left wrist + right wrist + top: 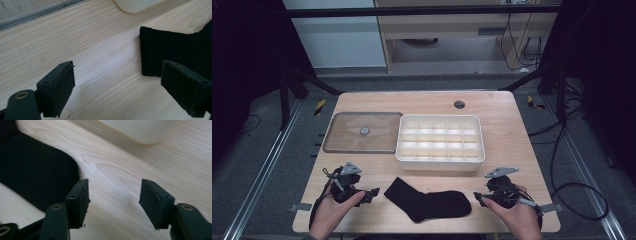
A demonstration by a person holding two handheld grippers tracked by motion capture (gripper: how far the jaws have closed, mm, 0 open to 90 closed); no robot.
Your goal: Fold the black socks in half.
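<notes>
We see a black sock lying flat on the wooden table, just in front of the white compartmented tray, its cuff end toward the left gripper and its toe end toward the right gripper. We find each gripper beside one end of the sock, apart from it, each held in a hand. In the left gripper view the jaws stand wide with bare wood between them, the sock's cuff just beyond one jaw. In the right gripper view the jaws stand apart, gripping nothing, the sock's toe off to one side. Left of the tray lies a clear lid with a small knob.
</notes>
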